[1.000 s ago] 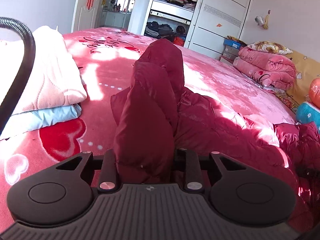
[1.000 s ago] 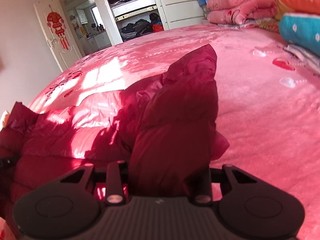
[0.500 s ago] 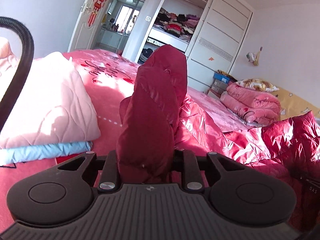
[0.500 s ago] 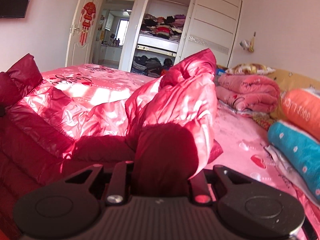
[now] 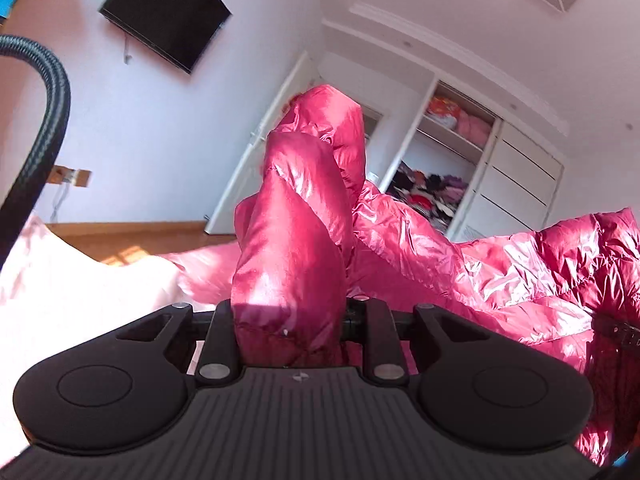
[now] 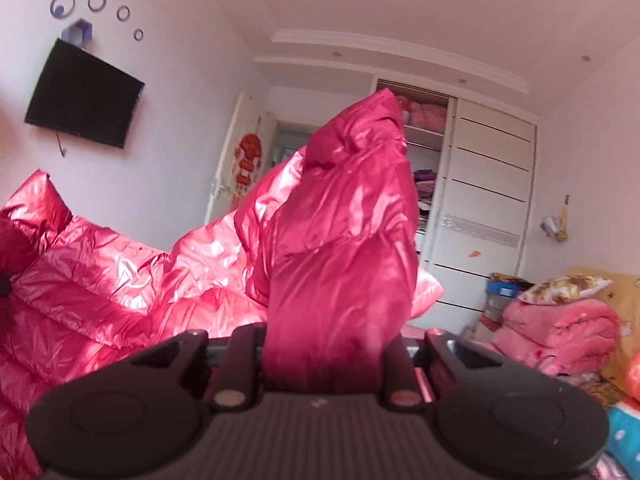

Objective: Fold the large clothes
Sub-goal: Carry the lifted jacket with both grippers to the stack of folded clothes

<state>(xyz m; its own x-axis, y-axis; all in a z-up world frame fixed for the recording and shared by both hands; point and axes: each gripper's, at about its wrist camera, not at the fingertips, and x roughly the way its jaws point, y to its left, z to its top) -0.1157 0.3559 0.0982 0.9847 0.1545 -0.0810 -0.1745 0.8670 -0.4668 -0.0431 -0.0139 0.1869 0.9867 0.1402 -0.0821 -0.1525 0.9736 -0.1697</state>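
A shiny red quilted down jacket hangs lifted between both grippers. In the left wrist view my left gripper is shut on a bunched fold of it. That fold stands up over the fingers and hides their tips. In the right wrist view my right gripper is shut on another bunched part of the jacket, which hides its fingertips too. The rest of the jacket spreads out to the left. Both grippers point about level, high over the bed.
A black television hangs on the left wall. Behind the jacket stands a white wardrobe with open shelves of clothes. Folded pink quilts lie at the right. A pale pink blanket and a black hose are at the left.
Both grippers have risen with the jacket still in them, lifting it off the pink bedspread. The views have swung from the bed up to the walls, wardrobe top and ceiling.
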